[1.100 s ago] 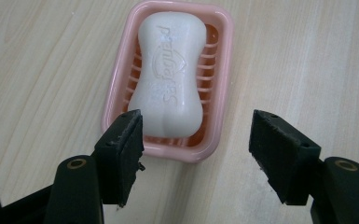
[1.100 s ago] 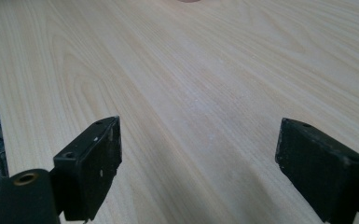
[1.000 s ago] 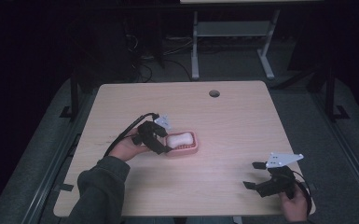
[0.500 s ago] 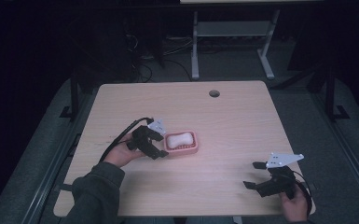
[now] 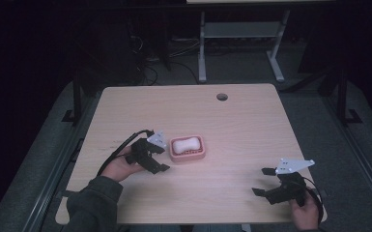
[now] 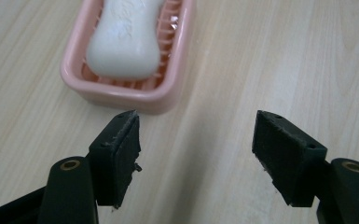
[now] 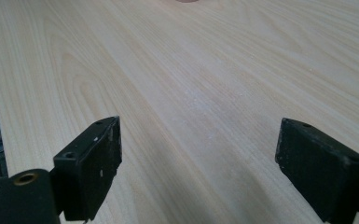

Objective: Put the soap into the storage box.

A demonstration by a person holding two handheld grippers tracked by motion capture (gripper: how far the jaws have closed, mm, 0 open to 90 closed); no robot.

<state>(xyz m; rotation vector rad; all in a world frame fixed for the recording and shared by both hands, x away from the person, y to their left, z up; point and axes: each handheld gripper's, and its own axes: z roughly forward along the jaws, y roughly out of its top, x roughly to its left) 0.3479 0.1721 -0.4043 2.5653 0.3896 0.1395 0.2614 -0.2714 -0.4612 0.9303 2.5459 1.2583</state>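
Observation:
A pink soap dish [image 5: 195, 156] sits left of the table's middle, holding a white bar of soap [image 5: 185, 144]. My left gripper [image 5: 163, 157] is just left of the dish, open, with nothing between its jaws. In the left gripper view the dish [image 6: 121, 95] and the soap [image 6: 126, 39] lie a short way beyond the left jaw, and the gripper [image 6: 196, 140] spans bare wood. My right gripper [image 5: 262, 181] is open near the front right corner, far from the dish. The right gripper view has this gripper [image 7: 198, 140] over bare tabletop.
The light wooden table [image 5: 251, 125] has a round cable hole [image 5: 222, 96] near its far edge. A black cable [image 5: 121, 147] trails from the left gripper toward the left edge. A metal desk frame [image 5: 241, 34] stands on the dark floor behind.
My left gripper has drawn back from the soap dish, moving left and toward the near edge. The dish, soap and right gripper have stayed put.

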